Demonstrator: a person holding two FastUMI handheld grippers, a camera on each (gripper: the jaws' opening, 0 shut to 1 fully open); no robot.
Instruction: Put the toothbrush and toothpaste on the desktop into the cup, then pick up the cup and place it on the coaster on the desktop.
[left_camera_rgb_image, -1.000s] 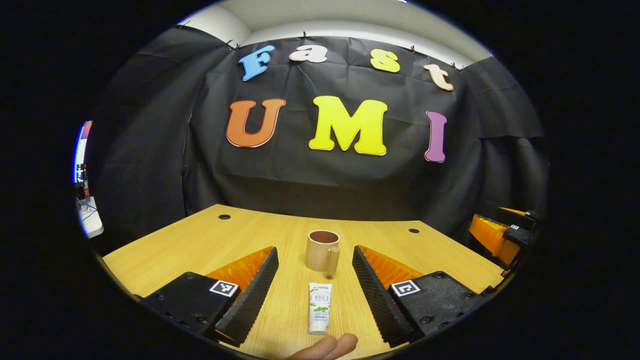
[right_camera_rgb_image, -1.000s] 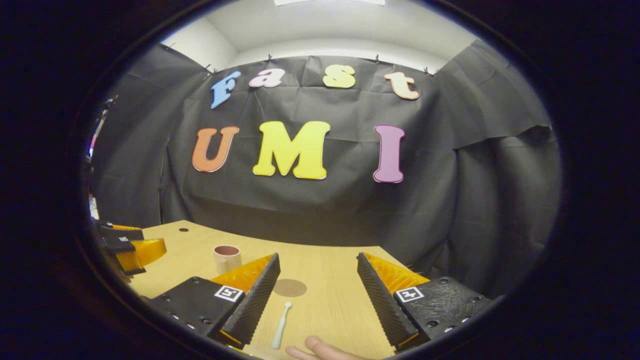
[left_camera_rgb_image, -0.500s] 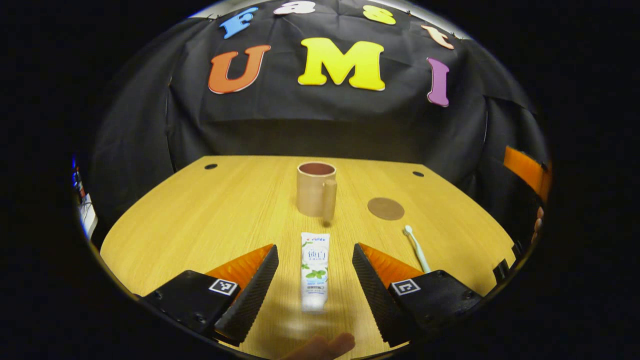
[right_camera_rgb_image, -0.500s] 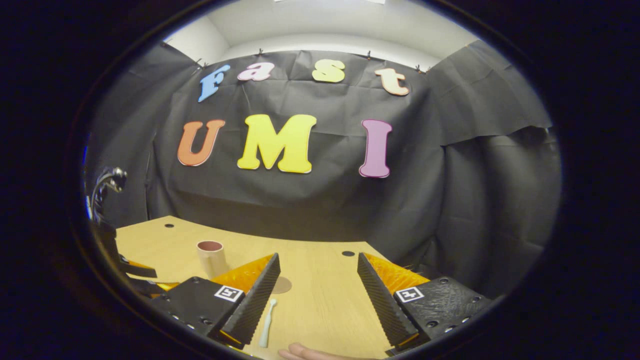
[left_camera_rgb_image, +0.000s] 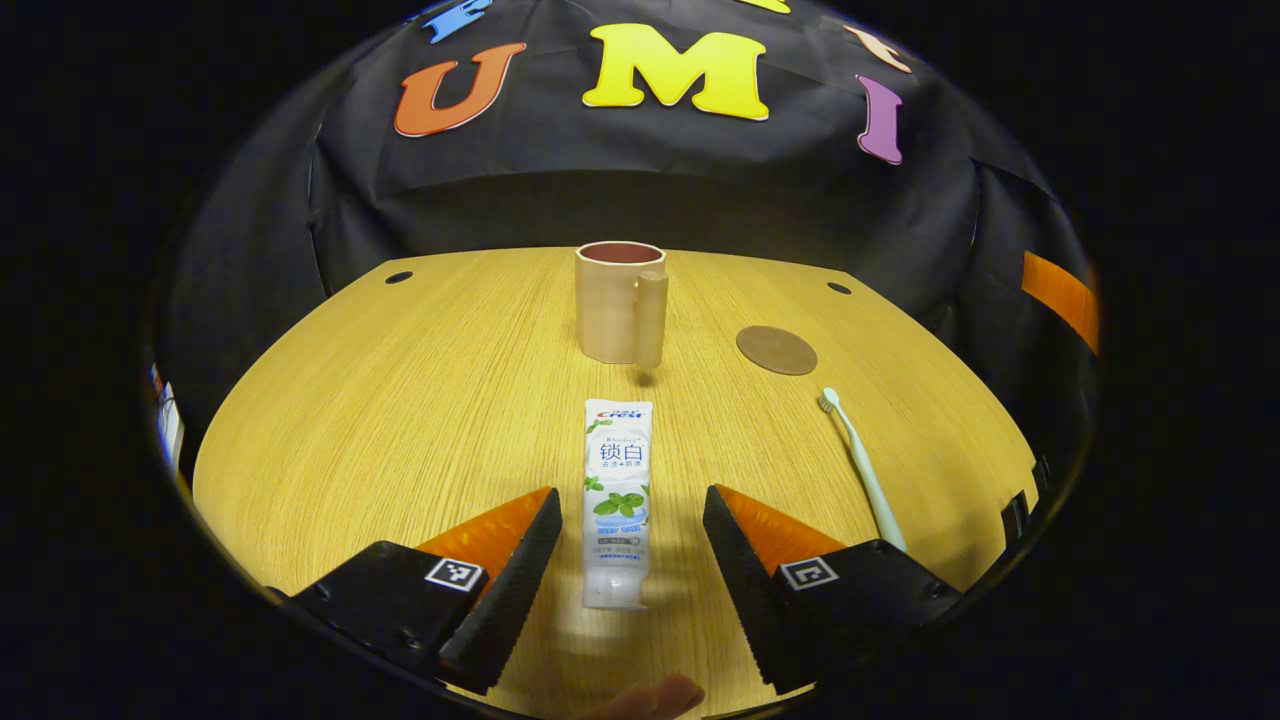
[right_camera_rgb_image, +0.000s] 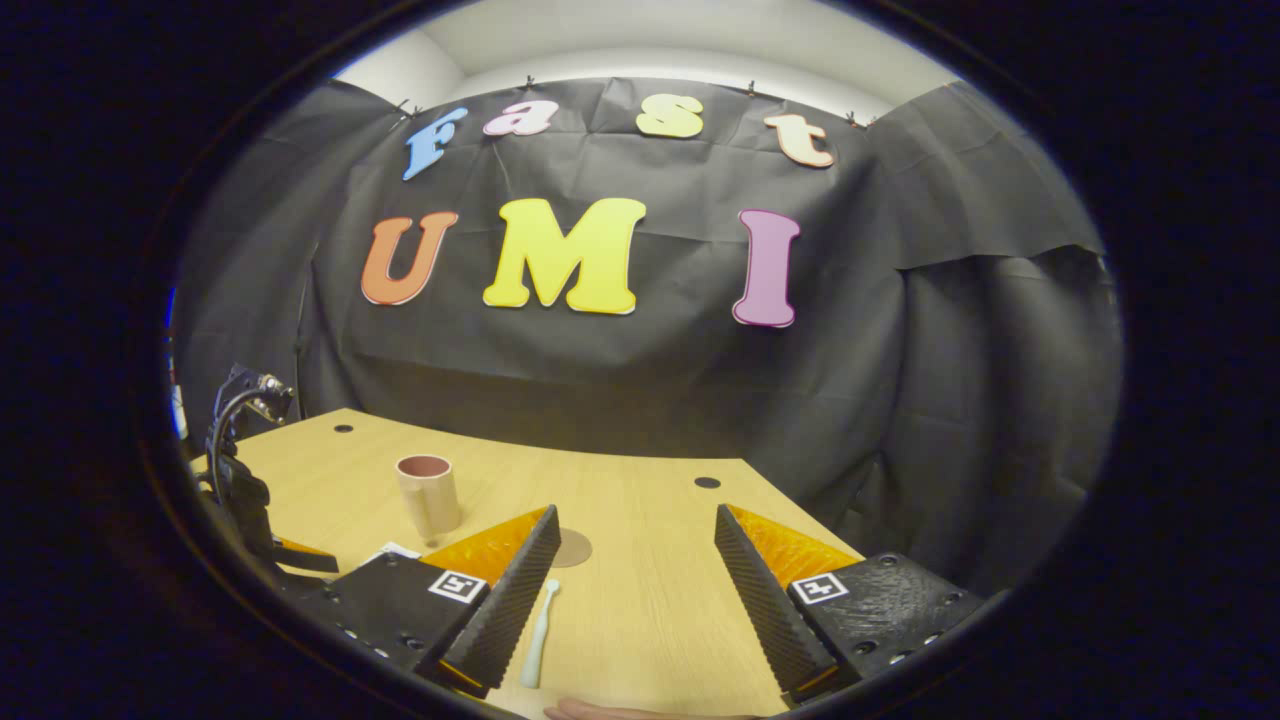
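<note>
A white toothpaste tube (left_camera_rgb_image: 617, 500) lies flat on the wooden desk, lengthwise between the fingers of my open left gripper (left_camera_rgb_image: 625, 545), which hovers above it without touching. Beyond the tube stands a tan cup (left_camera_rgb_image: 619, 302) with its handle facing me. To its right lie a round brown coaster (left_camera_rgb_image: 776, 350) and a pale toothbrush (left_camera_rgb_image: 862, 465). In the right gripper view, my open right gripper (right_camera_rgb_image: 635, 590) holds nothing; the toothbrush (right_camera_rgb_image: 538, 632) lies by its left finger, the coaster (right_camera_rgb_image: 572, 547) just beyond, the cup (right_camera_rgb_image: 428, 494) farther left.
The desk (left_camera_rgb_image: 420, 400) has small cable holes (left_camera_rgb_image: 398, 277) near its back corners and ends at the black cloth wall. The other gripper's body and cable (right_camera_rgb_image: 235, 470) show at the left edge of the right gripper view. A fingertip (left_camera_rgb_image: 655, 697) shows at the bottom.
My left gripper has risen and tilted down over the desk, so the toothpaste now lies between its fingers. The right gripper shifted slightly; its toothbrush stays by the left finger.
</note>
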